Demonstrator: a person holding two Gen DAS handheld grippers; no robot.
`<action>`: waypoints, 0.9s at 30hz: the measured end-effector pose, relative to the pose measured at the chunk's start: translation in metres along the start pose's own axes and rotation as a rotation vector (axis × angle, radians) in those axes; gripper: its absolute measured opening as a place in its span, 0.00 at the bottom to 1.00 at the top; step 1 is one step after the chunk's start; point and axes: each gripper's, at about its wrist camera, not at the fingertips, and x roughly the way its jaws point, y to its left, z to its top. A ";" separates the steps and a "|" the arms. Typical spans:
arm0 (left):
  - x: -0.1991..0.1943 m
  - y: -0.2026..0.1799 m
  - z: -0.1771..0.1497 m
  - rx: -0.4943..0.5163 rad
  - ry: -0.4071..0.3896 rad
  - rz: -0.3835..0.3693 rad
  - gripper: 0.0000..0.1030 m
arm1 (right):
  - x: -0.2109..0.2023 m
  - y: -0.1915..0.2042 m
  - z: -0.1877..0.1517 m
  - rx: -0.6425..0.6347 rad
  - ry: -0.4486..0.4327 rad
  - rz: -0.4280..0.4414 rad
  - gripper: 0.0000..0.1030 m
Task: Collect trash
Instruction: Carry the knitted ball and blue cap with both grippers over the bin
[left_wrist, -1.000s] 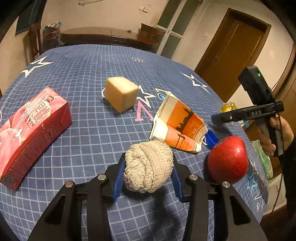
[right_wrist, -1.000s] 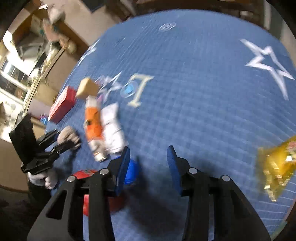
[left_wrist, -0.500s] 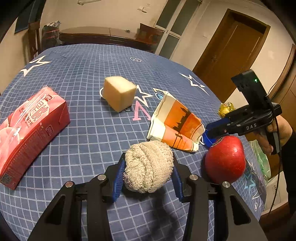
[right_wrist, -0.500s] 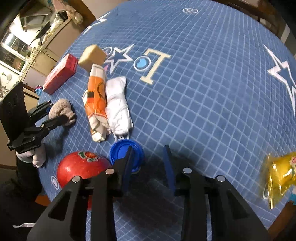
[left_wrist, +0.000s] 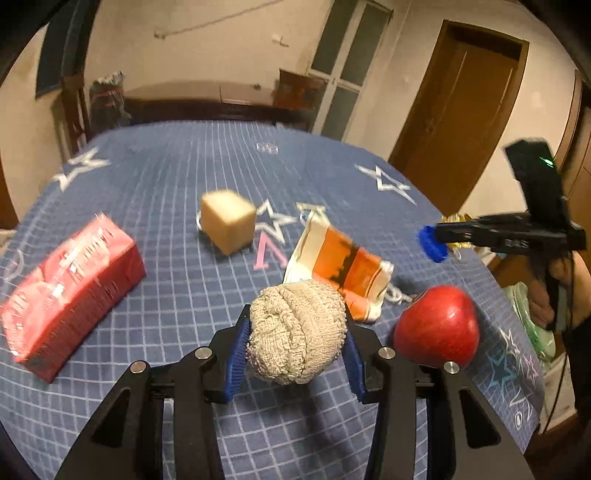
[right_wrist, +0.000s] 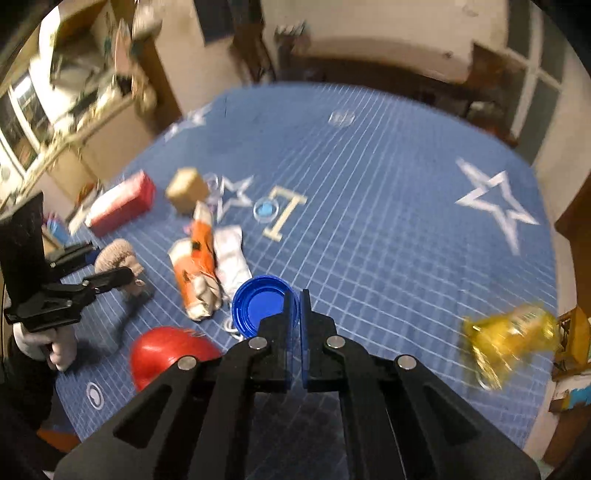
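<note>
My left gripper (left_wrist: 293, 338) is shut on a beige knitted ball (left_wrist: 297, 334) and holds it just above the blue checked tablecloth (left_wrist: 184, 295). My right gripper (right_wrist: 295, 306) is shut on the rim of a blue bottle cap (right_wrist: 258, 304) and holds it above the table; the cap also shows in the left wrist view (left_wrist: 431, 243). A crushed orange and white paper cup (left_wrist: 340, 262) lies in the middle of the table. A crumpled yellow wrapper (right_wrist: 511, 338) lies near the table's right edge.
A red apple (left_wrist: 437, 330) sits right of the knitted ball. A red carton (left_wrist: 70, 291) lies at the left. A tan sponge block (left_wrist: 229, 219) sits behind the cup. A green plastic bag (left_wrist: 532, 321) hangs off the table's right side.
My right gripper closed on the blue cap and lifted it off the table. My left gripper still holds the knitted ball and has risen slightly.
</note>
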 end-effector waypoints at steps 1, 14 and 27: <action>-0.005 -0.005 0.001 0.007 -0.014 0.004 0.45 | -0.015 0.000 -0.006 0.009 -0.040 -0.017 0.01; -0.030 -0.201 0.015 0.202 -0.147 -0.154 0.45 | -0.162 -0.013 -0.114 0.184 -0.336 -0.353 0.01; 0.000 -0.433 -0.012 0.408 -0.102 -0.377 0.45 | -0.266 -0.081 -0.233 0.402 -0.345 -0.575 0.01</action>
